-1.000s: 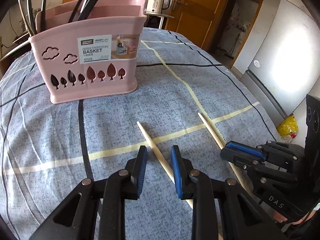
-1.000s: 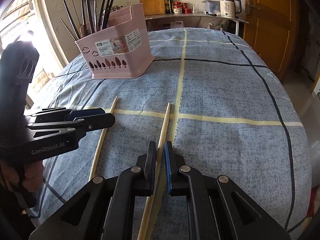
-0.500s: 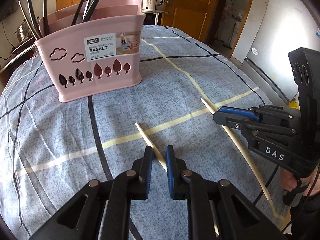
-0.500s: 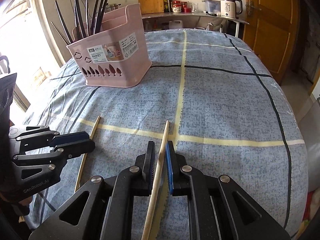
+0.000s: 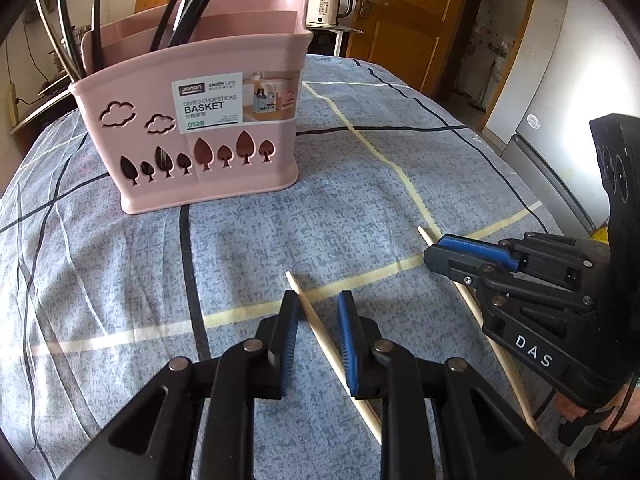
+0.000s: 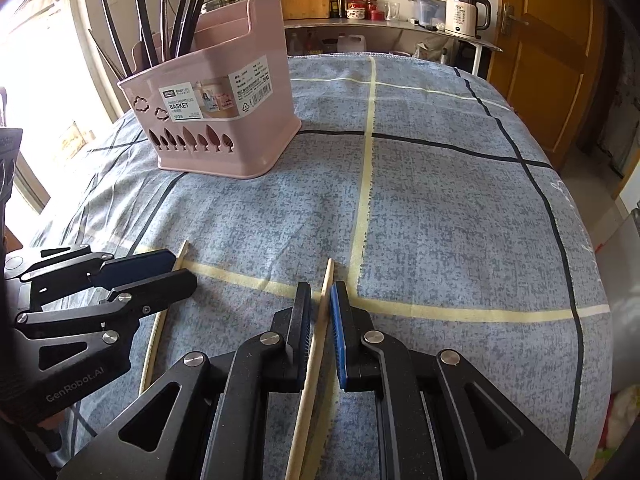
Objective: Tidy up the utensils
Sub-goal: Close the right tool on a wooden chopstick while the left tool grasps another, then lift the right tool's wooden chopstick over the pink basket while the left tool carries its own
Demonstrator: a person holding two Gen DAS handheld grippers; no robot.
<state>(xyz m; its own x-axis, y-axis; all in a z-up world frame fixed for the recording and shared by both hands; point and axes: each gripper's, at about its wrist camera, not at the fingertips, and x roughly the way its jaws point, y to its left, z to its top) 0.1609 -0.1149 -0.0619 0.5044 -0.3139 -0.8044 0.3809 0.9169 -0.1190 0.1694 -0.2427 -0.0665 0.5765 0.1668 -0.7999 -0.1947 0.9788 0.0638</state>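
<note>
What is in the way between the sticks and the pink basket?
Nothing visible. Only bare cloth lies between each chopstick and the basket. The dark utensils already stand at the basket's left end; the rest looks free from here.

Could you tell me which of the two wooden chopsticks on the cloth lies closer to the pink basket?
The chopstick between the left tongs: this left chopstick lies nearer the pink basket than the right chopstick between the right tongs.
</note>
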